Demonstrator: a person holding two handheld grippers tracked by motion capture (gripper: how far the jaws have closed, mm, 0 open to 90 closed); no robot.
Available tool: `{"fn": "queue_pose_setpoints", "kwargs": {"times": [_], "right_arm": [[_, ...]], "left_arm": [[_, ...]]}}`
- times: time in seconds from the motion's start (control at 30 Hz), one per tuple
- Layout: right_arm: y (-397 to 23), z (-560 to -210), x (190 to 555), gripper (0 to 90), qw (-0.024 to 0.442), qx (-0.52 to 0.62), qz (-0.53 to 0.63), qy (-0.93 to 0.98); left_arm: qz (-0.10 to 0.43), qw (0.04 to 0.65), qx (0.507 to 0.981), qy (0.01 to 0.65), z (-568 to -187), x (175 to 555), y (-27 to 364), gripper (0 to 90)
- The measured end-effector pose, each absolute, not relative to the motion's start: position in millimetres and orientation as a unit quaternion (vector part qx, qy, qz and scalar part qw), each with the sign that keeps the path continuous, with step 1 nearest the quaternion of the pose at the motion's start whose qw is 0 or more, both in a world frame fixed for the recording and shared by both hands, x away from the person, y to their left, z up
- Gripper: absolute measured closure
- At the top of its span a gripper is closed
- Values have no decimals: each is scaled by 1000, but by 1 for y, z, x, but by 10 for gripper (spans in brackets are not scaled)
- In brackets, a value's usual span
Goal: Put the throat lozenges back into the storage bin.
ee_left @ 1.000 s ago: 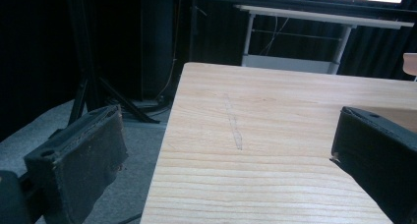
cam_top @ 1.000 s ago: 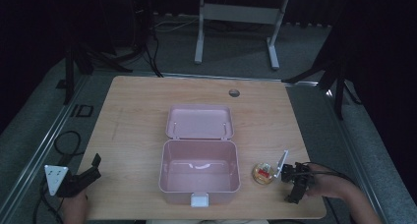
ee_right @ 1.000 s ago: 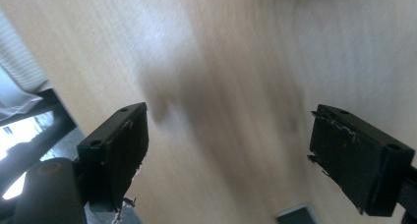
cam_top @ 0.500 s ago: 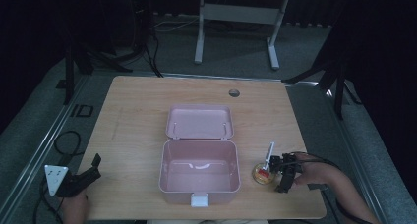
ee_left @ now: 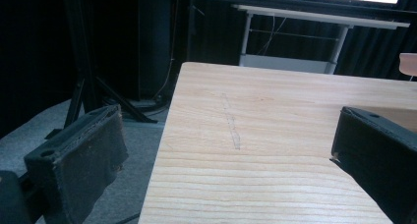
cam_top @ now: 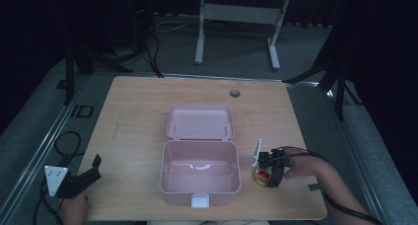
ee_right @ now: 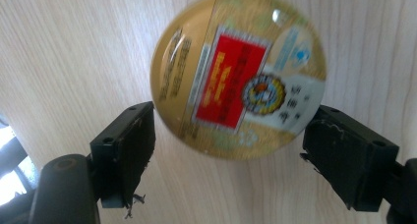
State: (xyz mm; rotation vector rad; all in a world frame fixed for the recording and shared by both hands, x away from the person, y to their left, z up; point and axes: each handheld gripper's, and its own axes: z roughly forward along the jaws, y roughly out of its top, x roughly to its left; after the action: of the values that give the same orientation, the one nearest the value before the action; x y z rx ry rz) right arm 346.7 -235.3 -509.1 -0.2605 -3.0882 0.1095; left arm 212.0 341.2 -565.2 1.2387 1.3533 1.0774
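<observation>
An open pink lunch box [cam_top: 166, 181] sits at the table's middle front, its lid [cam_top: 199, 121] laid back flat behind it. Just right of the box lies a round, flat container [cam_top: 258, 174] with a yellow and red label [ee_right: 231, 81]. My right gripper [cam_top: 264, 176] hovers over it, pointing down, and stands open with one jaw on each side of the container [ee_right: 236, 76]; whether the jaws touch it I cannot tell. My left gripper [cam_top: 94, 168] rests at the table's front left edge, open and empty [ee_left: 226, 155].
A small round hole [cam_top: 234, 93] is in the wooden tabletop [cam_top: 133, 111] behind the box. A white-legged desk frame [cam_top: 236, 13] stands on the floor beyond the table. Cables [cam_top: 61, 141] lie on the floor at the left.
My right gripper has moved left across the table's front right and now straddles the round container. The left gripper and the box have stayed put.
</observation>
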Motion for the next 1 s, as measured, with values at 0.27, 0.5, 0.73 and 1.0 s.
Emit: {"fn": "queue_pose_setpoints", "kwargs": {"times": [0.27,0.5,0.73,1.0], "right_arm": [[-221,-515,350,186,21,-70,38,-997],[-217,-515,350,193,17,-61,46,-997],[-216,-503,346,198,24,-57,35,-997],[-219,-480,332,199,33,-42,39,-998]], "left_arm": [[442,486,510,556,-565,212,341,4],[441,486,510,556,-565,212,341,4],[438,488,510,556,-565,212,341,4],[436,491,510,555,-565,212,342,4]]}}
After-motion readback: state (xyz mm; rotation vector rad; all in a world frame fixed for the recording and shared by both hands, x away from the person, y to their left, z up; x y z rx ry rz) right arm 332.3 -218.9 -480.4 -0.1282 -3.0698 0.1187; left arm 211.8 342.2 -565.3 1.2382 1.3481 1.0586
